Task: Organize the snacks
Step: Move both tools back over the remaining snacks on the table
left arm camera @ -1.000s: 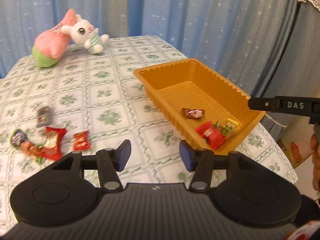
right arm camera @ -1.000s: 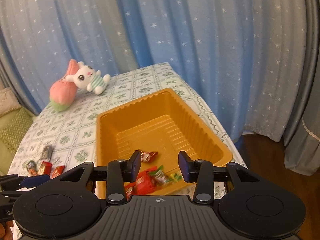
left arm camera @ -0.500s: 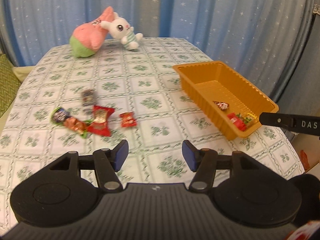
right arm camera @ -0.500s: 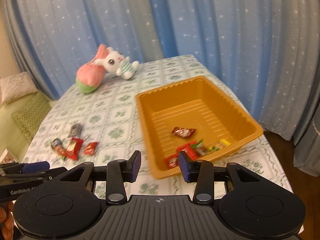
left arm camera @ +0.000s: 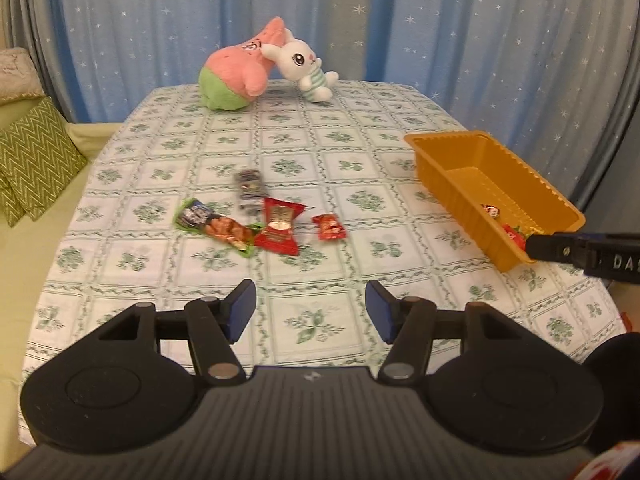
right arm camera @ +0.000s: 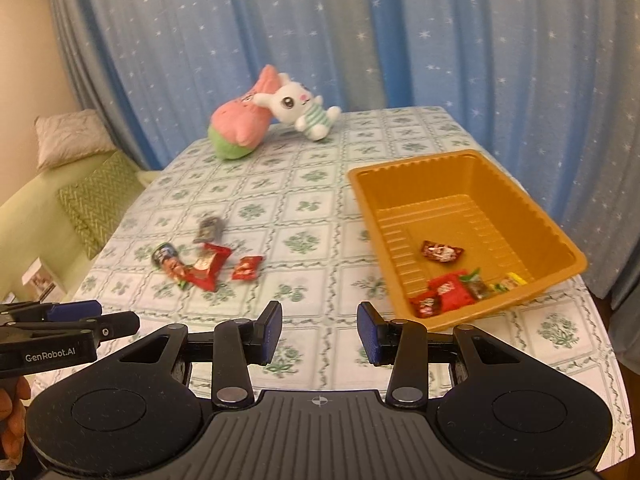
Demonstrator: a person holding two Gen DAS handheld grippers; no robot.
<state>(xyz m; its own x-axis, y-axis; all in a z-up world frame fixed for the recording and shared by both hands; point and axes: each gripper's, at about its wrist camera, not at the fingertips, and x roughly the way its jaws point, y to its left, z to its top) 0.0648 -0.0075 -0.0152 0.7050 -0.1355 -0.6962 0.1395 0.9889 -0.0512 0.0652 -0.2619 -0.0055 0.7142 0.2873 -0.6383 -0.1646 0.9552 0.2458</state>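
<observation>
Several loose snacks lie mid-table: a red packet (left arm camera: 280,226) (right arm camera: 208,266), a small red one (left arm camera: 329,227) (right arm camera: 247,268), a green-and-orange wrapper (left arm camera: 214,226) and a grey packet (left arm camera: 250,186). The orange tray (left arm camera: 444,136) (right arm camera: 412,162) stands at the table's right and holds several snacks, among them a dark red wrapper (right arm camera: 442,250) and a red packet (right arm camera: 448,292). My left gripper (left arm camera: 310,308) hovers open over the near tablecloth, short of the loose snacks, with nothing between its pads. My right gripper (right arm camera: 318,334) is open and empty too, just left of the tray's near corner.
A pink-and-green plush (left arm camera: 240,72) and a white bunny plush (left arm camera: 300,64) lie at the far edge before blue starred curtains. Green cushions (left arm camera: 32,152) sit on a couch left of the table. The table's right edge runs just beyond the tray.
Both grippers have swung left and back from the tray. The tray now sits to the right and the loose snacks are ahead. The left jaws stand slightly wider.
</observation>
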